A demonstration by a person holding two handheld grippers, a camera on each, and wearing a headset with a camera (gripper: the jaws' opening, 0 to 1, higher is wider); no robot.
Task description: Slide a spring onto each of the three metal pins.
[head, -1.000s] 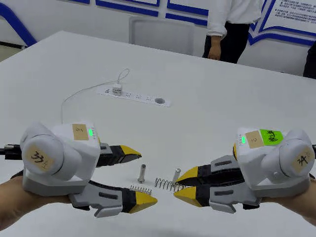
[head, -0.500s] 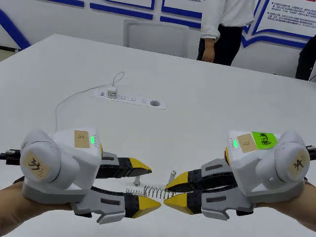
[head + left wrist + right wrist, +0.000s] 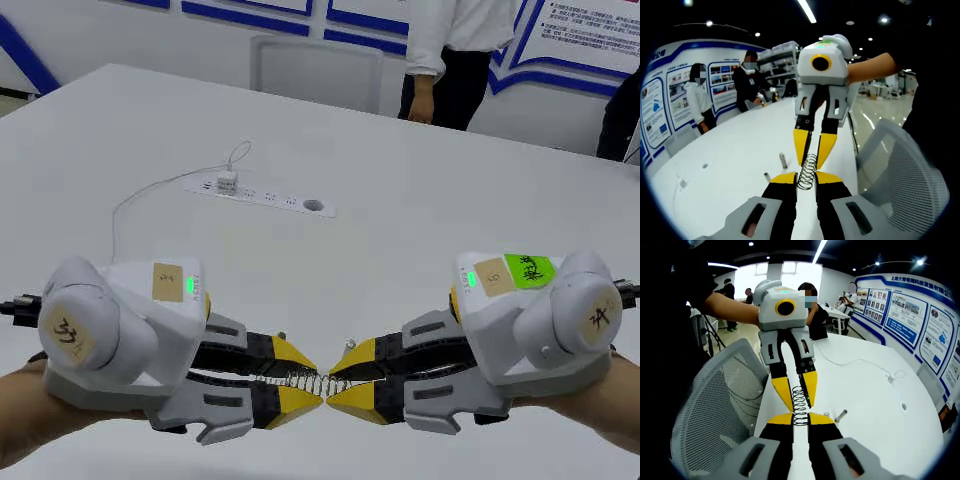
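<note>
Two tools share one spring. My left tool (image 3: 312, 384) is clamped on one end of the spring (image 3: 300, 380) and my right tool (image 3: 333, 386) on the other, with the two sets of tips nose to nose and almost touching. Each pair of jaws is drawn in narrow, with the coils pinched between them. The spring runs straight from one tool into the other at the near edge of the counter (image 3: 400, 230). I cannot tell whether it rests on the surface or hangs just above it.

In the left gripper view an upright pin (image 3: 783, 160) stands on the counter just beyond the spring, on the side towards the middle. A second pin (image 3: 767, 176), which looks shorter, sits near it and closer to my own jaws. Both are bare metal with no coil around either. I cannot make out a third pin. A power strip (image 3: 262, 195) lies well apart, towards the far edge.

By my reckoning the task has hardly begun, as no pin that I can see carries a spring. This spring is in hand but not yet lined up over a pin, so I judge all three pins are left to do.
</note>
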